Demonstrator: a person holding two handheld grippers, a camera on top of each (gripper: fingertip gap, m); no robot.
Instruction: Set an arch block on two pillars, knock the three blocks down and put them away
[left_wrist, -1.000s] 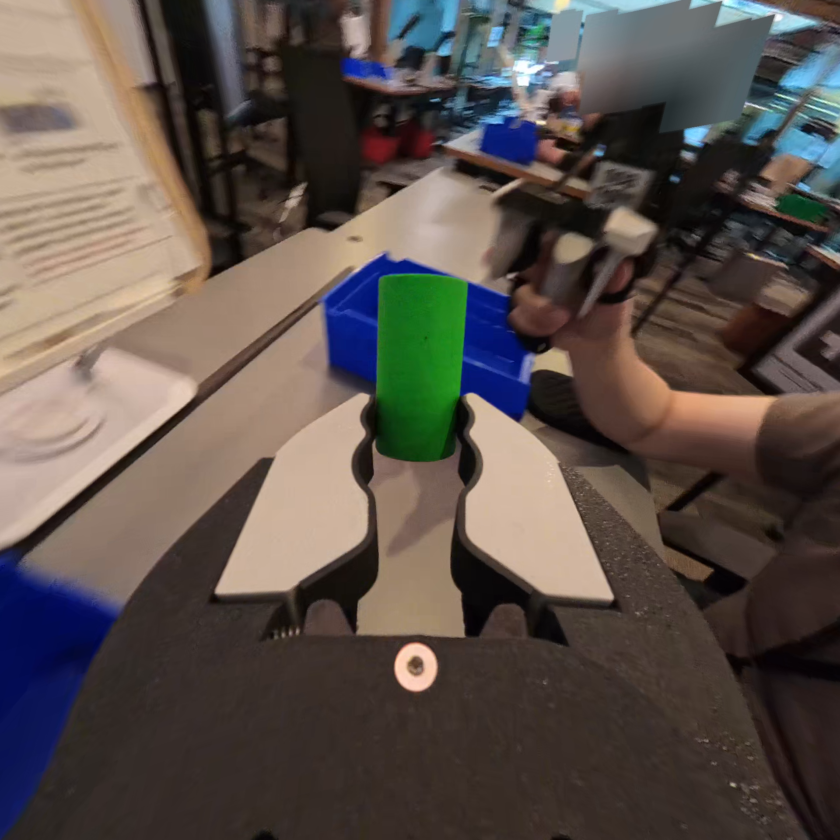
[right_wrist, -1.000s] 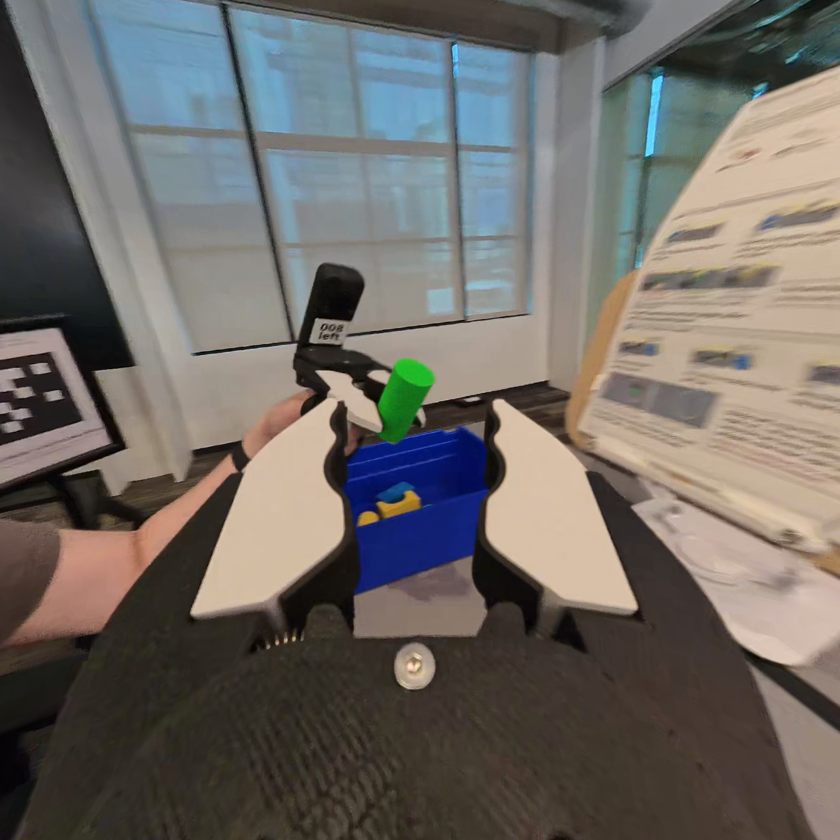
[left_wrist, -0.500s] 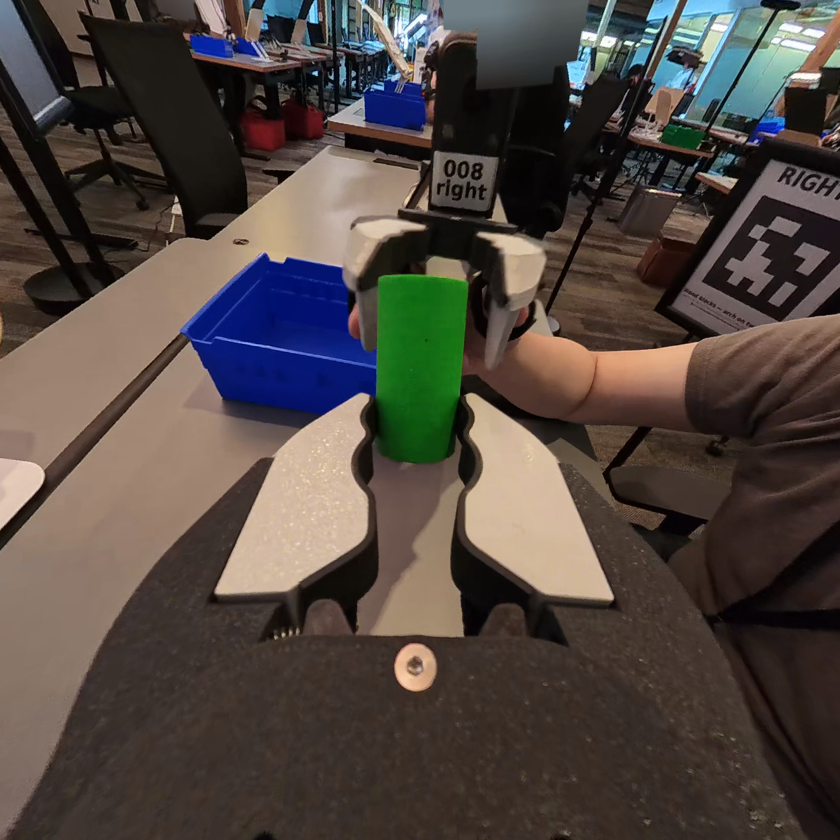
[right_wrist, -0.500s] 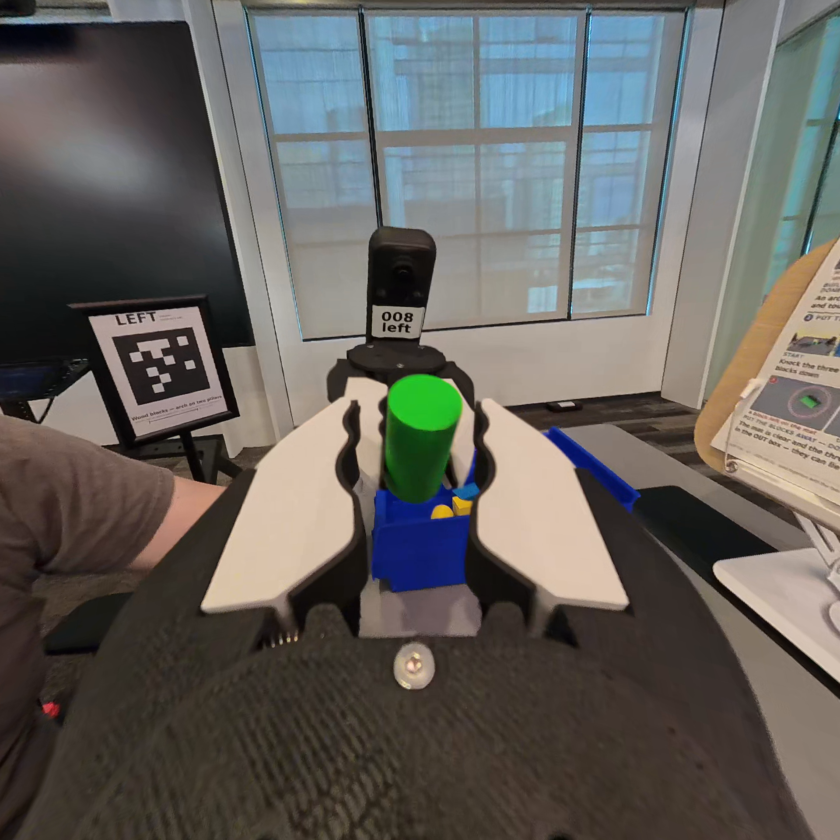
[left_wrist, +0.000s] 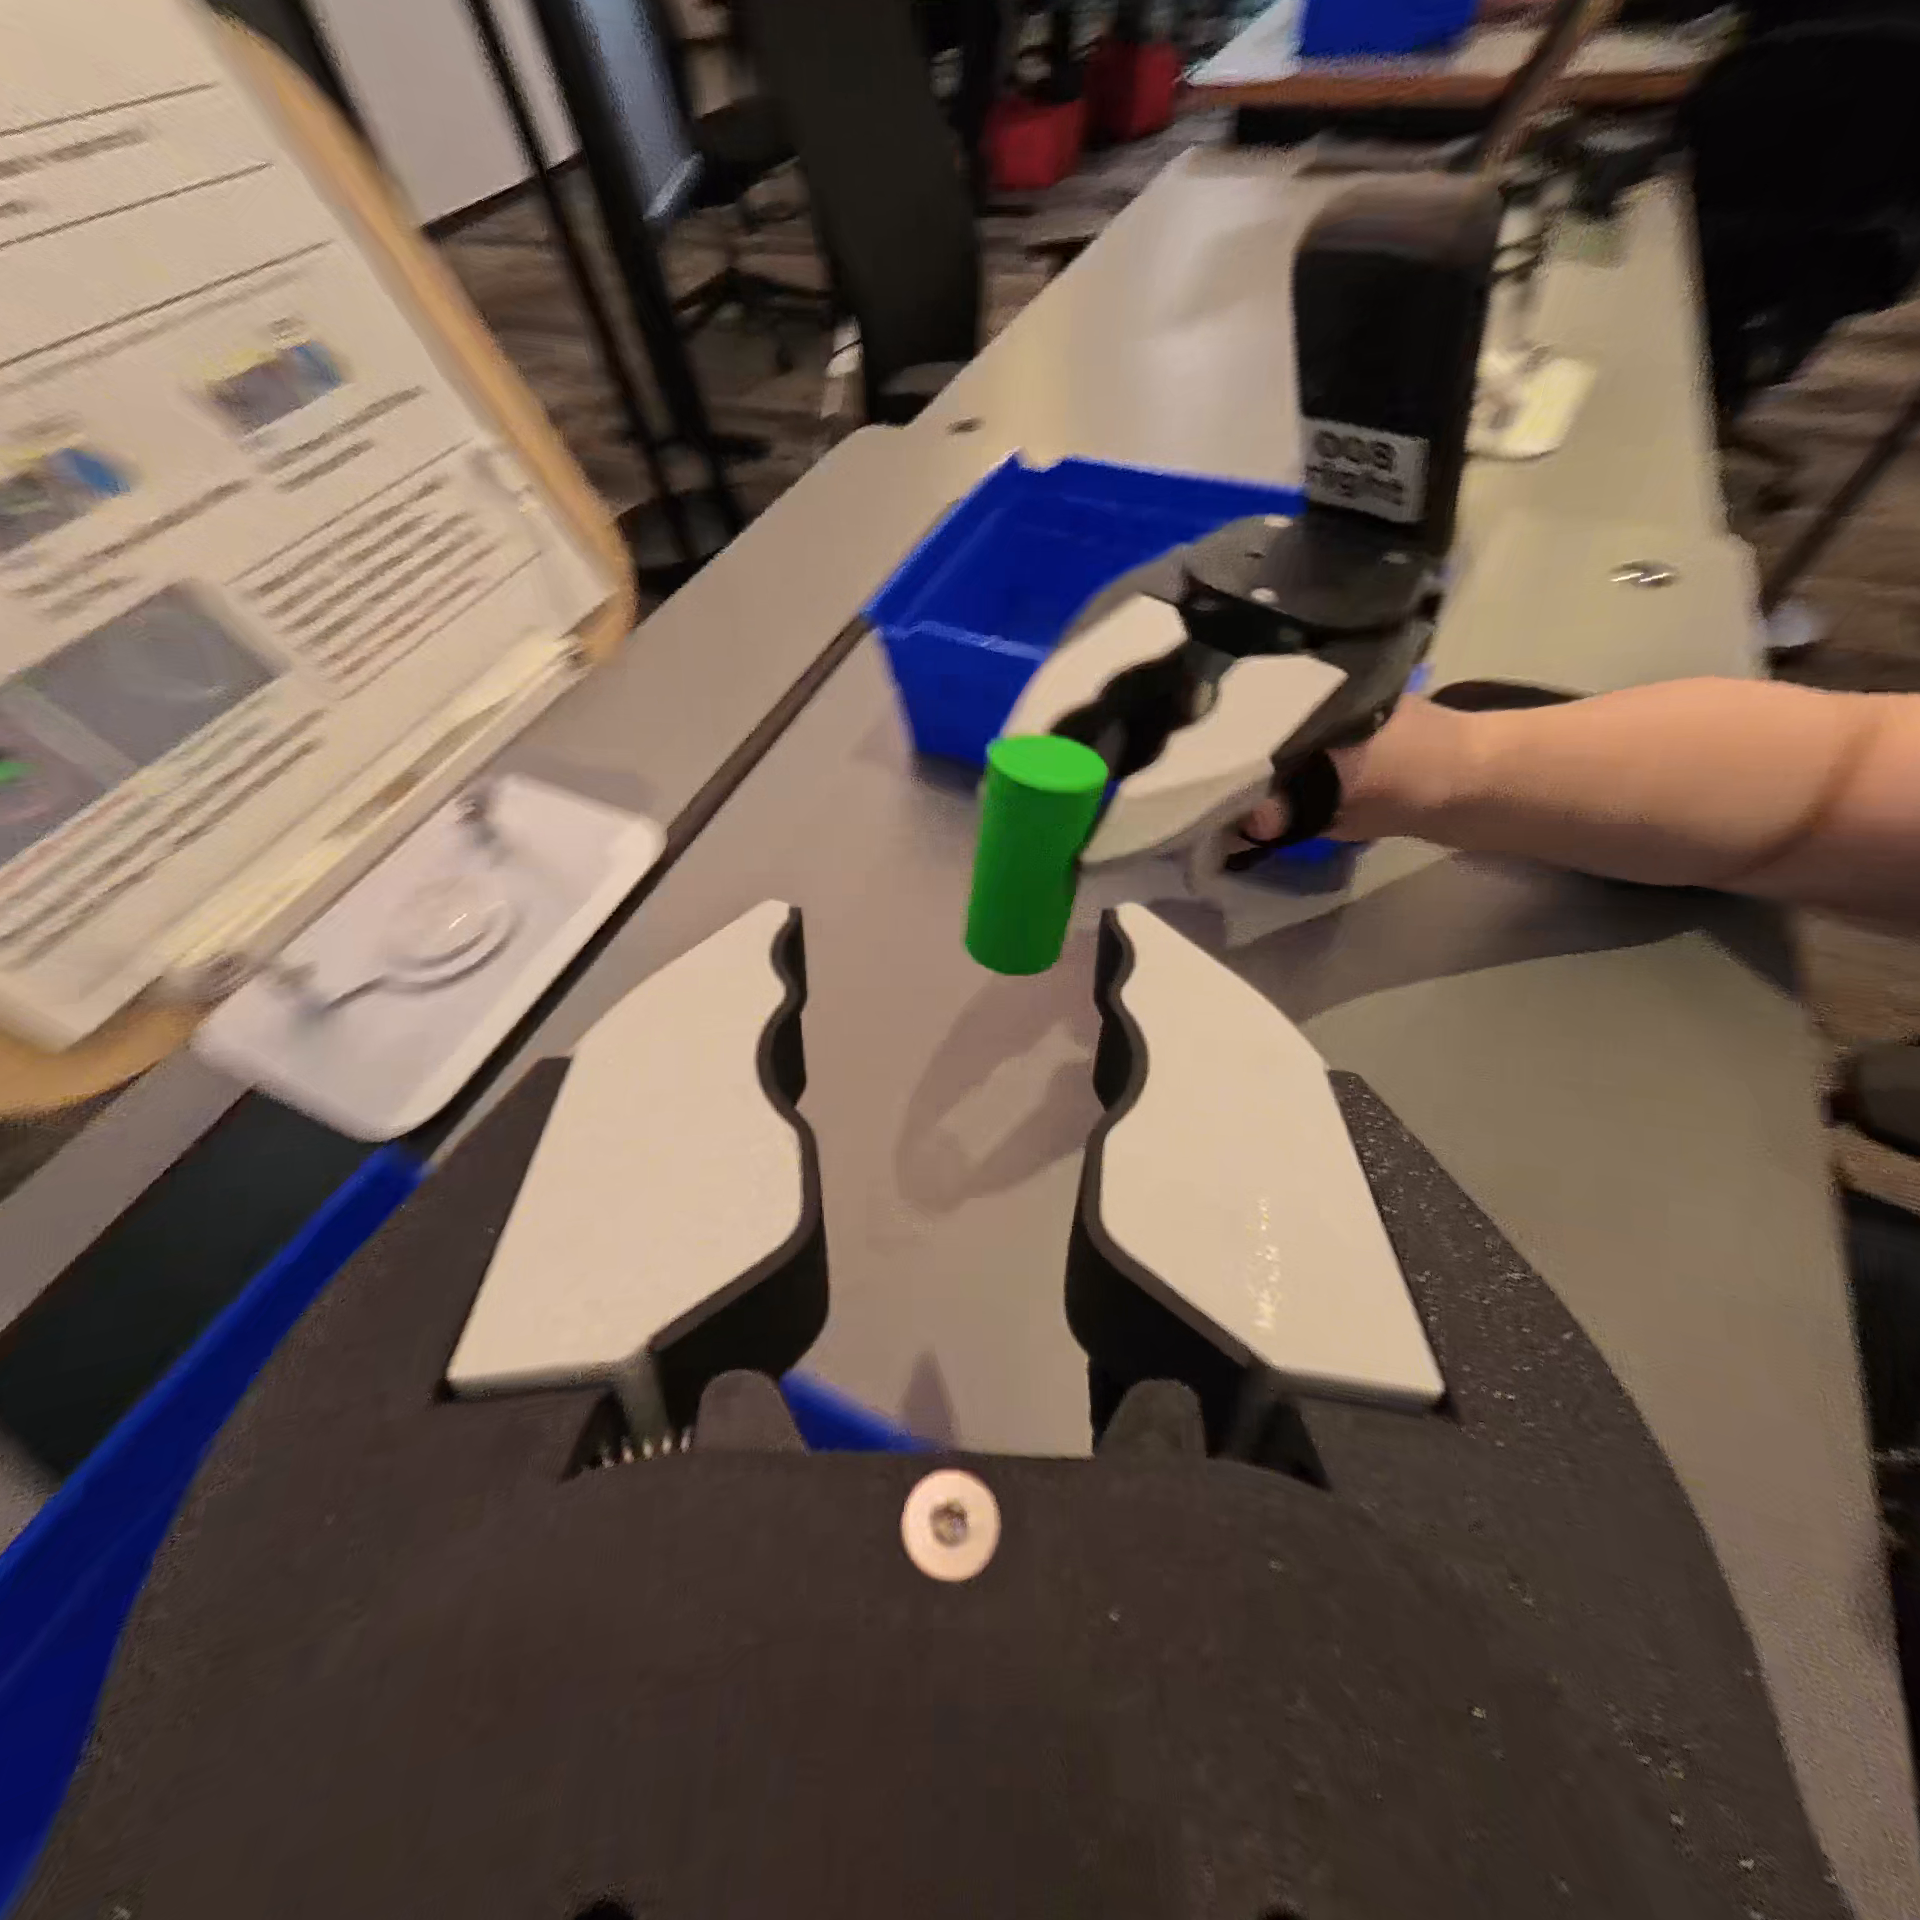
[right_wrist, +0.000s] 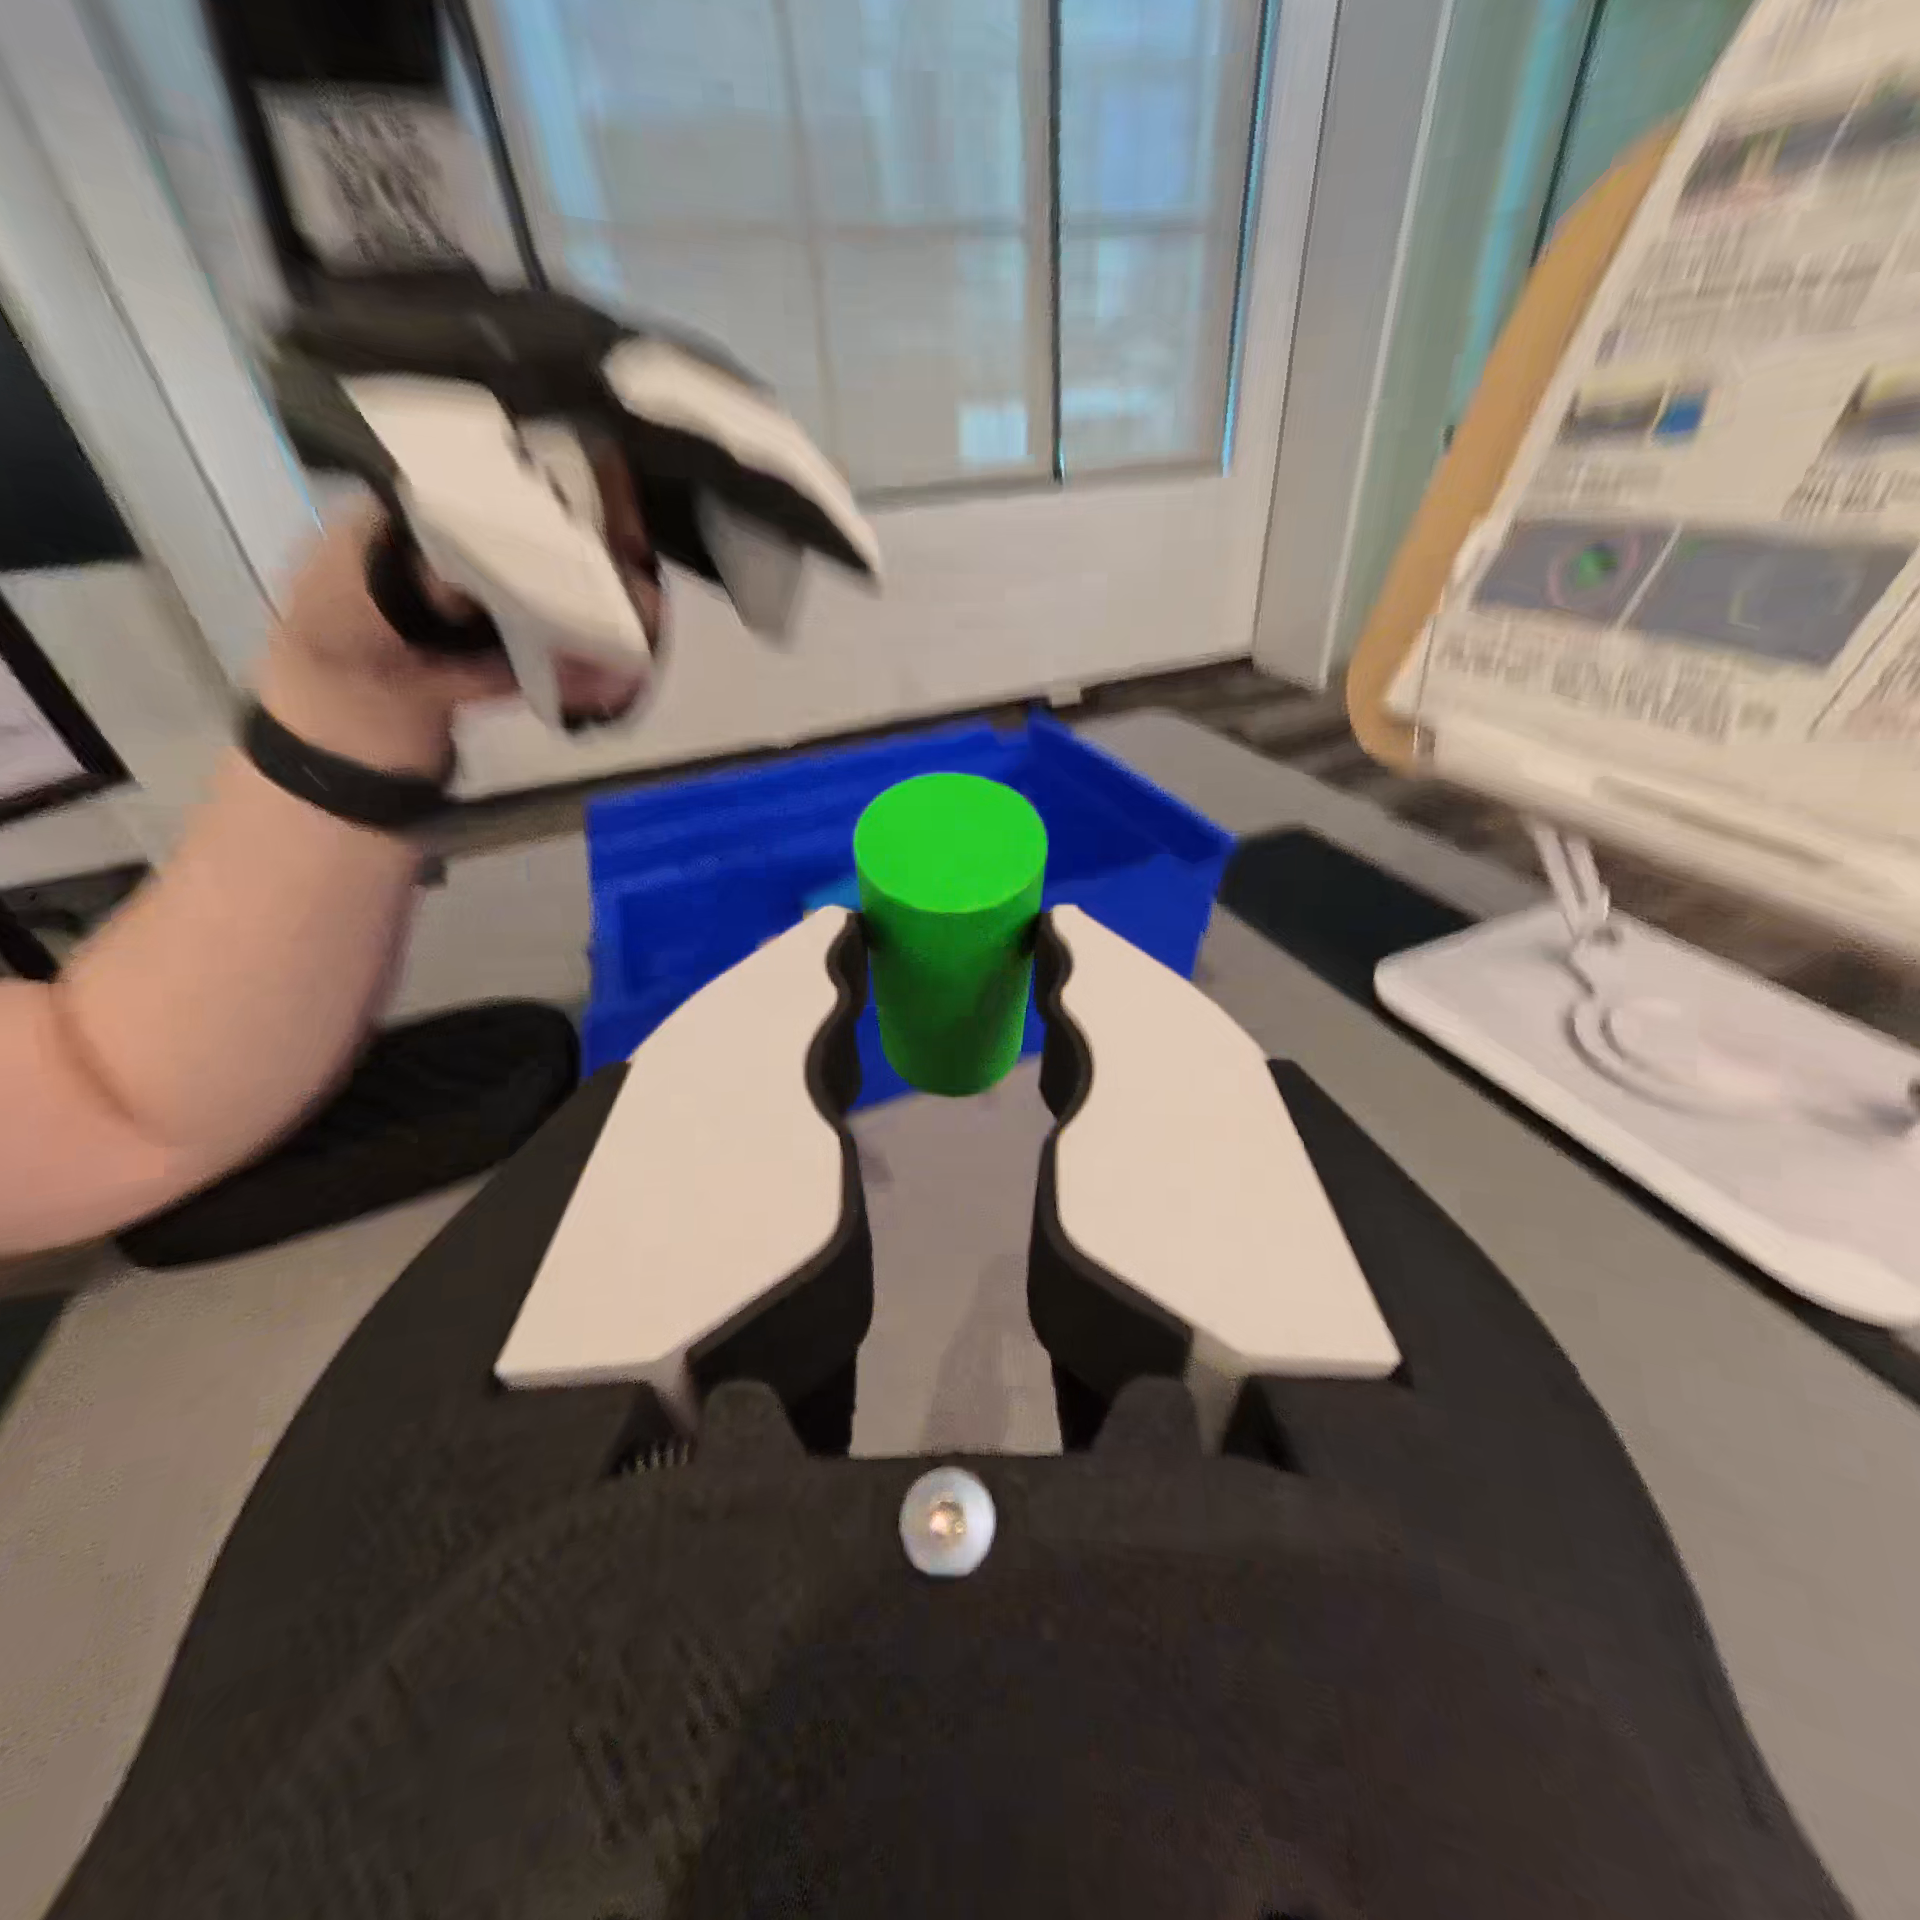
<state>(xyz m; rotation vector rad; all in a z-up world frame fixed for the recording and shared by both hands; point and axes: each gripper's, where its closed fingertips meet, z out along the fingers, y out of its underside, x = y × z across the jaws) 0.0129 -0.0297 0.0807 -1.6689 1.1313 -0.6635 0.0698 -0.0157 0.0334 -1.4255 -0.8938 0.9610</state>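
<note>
Jaws on your right gripper (right_wrist: 948, 935) are closed on the green cylinder (right_wrist: 948, 951), gripping its sides near the tips, upright with a slight tilt, above the grey surface (left_wrist: 1558, 1091). Jaws on your left gripper (left_wrist: 948, 961) stand wide apart and hold nothing; the cylinder hangs just beyond them.

Risk, as judged: the grip is at the very tips on a smooth round side, so a quick swing could let the cylinder pivot or slip out. Set down tilted, it would likely topple and roll, as a cylinder will. Your left gripper is close by and blurred in the right wrist view; a stray touch could knock the cylinder.

Containers: a blue bin (right_wrist: 727, 831) sits behind the cylinder in the right wrist view; a sliver of a blue piece shows inside, the rest hidden. Another blue bin (left_wrist: 997, 582) lies beyond, contents not visible.
</note>
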